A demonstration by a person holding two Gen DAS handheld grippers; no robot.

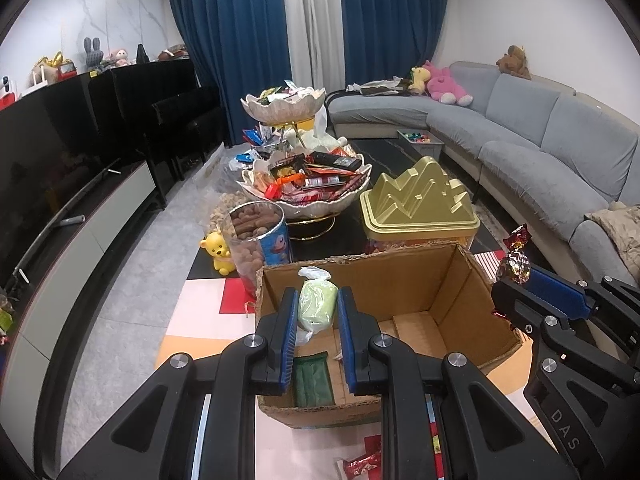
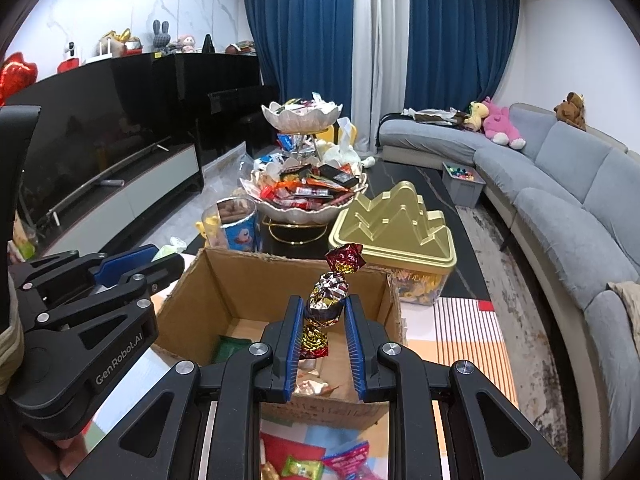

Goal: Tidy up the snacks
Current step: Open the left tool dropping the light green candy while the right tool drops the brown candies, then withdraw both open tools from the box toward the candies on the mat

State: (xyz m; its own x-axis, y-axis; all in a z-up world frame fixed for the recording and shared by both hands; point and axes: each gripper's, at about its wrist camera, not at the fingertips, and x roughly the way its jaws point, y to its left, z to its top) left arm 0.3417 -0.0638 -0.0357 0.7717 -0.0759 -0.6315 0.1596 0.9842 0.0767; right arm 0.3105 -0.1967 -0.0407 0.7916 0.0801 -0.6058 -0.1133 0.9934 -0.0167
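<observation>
Cardboard forms the open box [image 1: 404, 280] on the table, and both grippers hang over it. The left gripper [image 1: 318, 304] has its blue-padded fingers clamped on a pale green wrapped snack [image 1: 318, 306] above the box's left side, where a dark green packet [image 1: 312, 380] lies on the floor of the box. The right gripper [image 2: 324, 312] pinches a string of foil-wrapped candies [image 2: 328, 296] over the box, in front of the gold mountain-shaped tin [image 2: 394, 224] and the tiered snack bowls [image 2: 304, 196].

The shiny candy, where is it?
The right gripper pinches the shiny candy above the cardboard box, just before the gold tin.
</observation>
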